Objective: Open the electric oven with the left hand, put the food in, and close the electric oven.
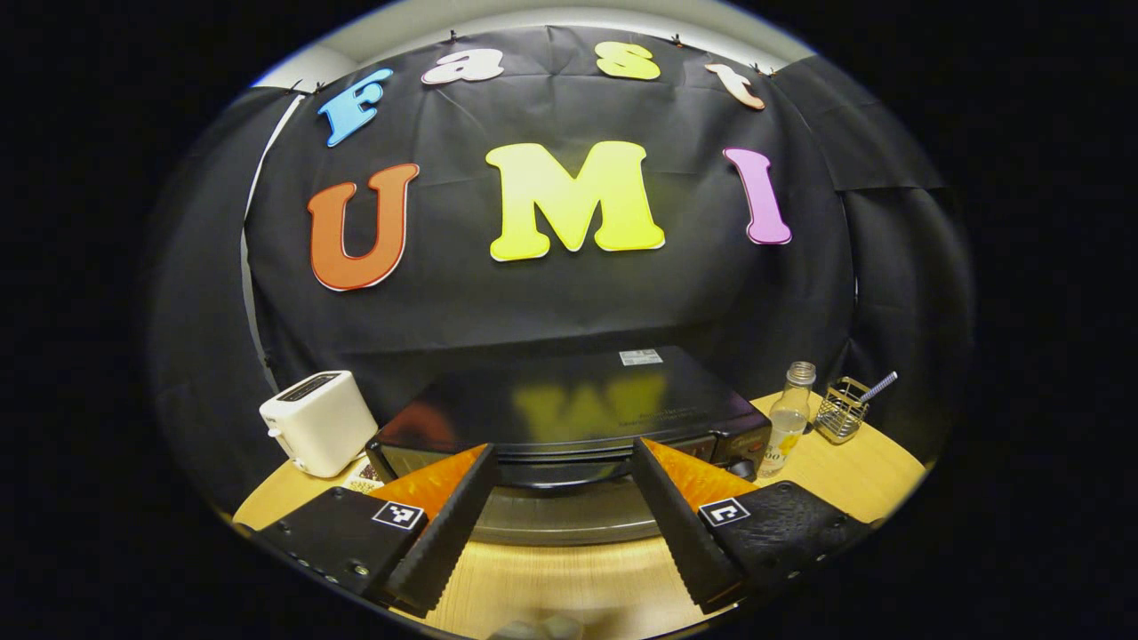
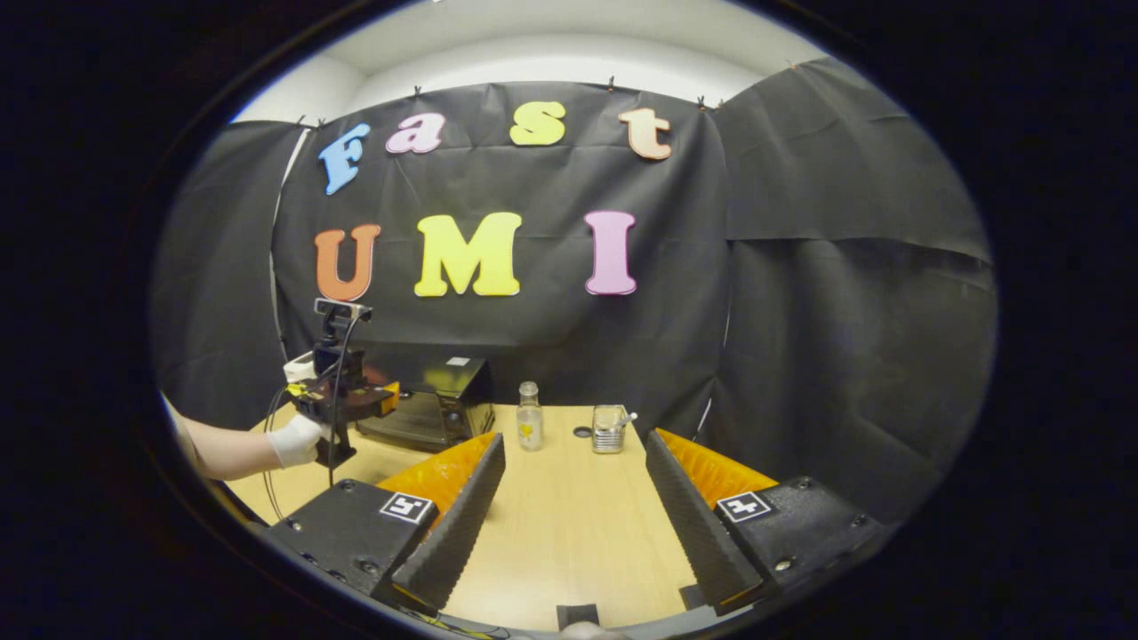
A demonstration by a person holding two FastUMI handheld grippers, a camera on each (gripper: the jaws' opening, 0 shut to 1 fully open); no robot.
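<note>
The black electric oven (image 1: 569, 400) stands straight ahead in the left gripper view, its glossy top mirroring the wall. My left gripper (image 1: 562, 453) is open, with its fingers (image 1: 444, 533) either side of the dark door handle (image 1: 560, 469), close above the grey door front (image 1: 560, 520). Whether the fingers touch the handle, I cannot tell. In the right gripper view the oven (image 2: 436, 400) sits far left, and a gloved hand (image 2: 298, 440) holds the left gripper (image 2: 342, 396) at its front. My right gripper (image 2: 576, 440) hangs open over bare wooden table (image 2: 569, 533), holding nothing.
A white toaster (image 1: 316, 422) stands left of the oven. To its right are a clear bottle (image 1: 787, 418) and a wire holder with a straw (image 1: 843, 409); both bottle (image 2: 530, 427) and holder (image 2: 609, 428) stand ahead of the right gripper. The black cloth wall closes the back.
</note>
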